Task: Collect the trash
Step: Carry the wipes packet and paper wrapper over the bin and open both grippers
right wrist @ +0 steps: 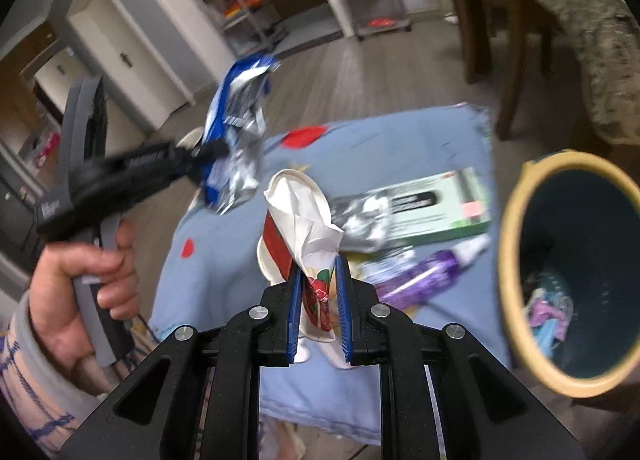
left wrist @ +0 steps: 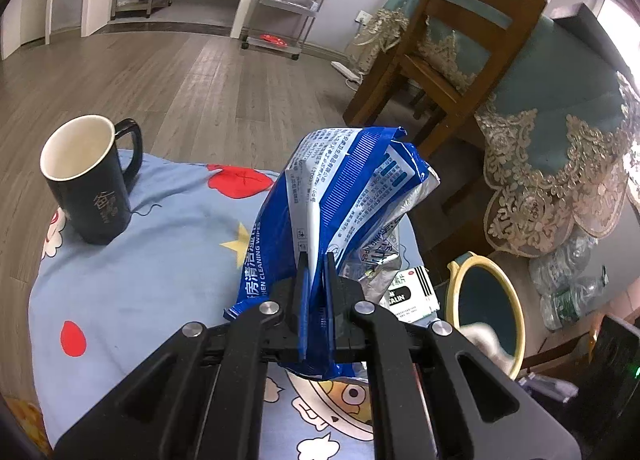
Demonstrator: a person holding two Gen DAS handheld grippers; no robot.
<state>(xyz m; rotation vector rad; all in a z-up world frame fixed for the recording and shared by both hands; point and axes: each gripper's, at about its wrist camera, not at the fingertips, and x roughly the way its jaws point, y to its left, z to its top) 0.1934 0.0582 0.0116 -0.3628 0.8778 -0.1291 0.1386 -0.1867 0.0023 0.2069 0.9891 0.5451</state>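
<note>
Left tongs (left wrist: 316, 260) clamped narrow on blue-and-silver wipes packet (left wrist: 344, 196), packet lifted clear of tabletop (left wrist: 160, 260), crumpled, sticking up past the pads. Same packet seen from right wrist view (right wrist: 236, 132), hanging from left tongs (right wrist: 212, 152), gripped by person's left hand (right wrist: 80, 288).

Right tongs (right wrist: 319, 264) nipped on crushed paper cup (right wrist: 304, 220), white with red print, pads pressed on its flattened lower part, cup raised above blue cartoon cloth.

Still lying on tabletop: green-and-white box (right wrist: 436, 204) with crumpled foil (right wrist: 360, 224) at its left end, purple tube (right wrist: 428, 272) just below box, near the cloth's right edge. Box corner also visible beside packet in left view (left wrist: 412, 292).

Black mug (left wrist: 90, 180) upright at far left of tabletop, well apart from packet, empty inside.

Bin (right wrist: 516, 272) with yellow rim and dark teal inside just off tabletop's right edge, some coloured wrappers at bottom. Wooden chair (left wrist: 460, 40) beyond.
</note>
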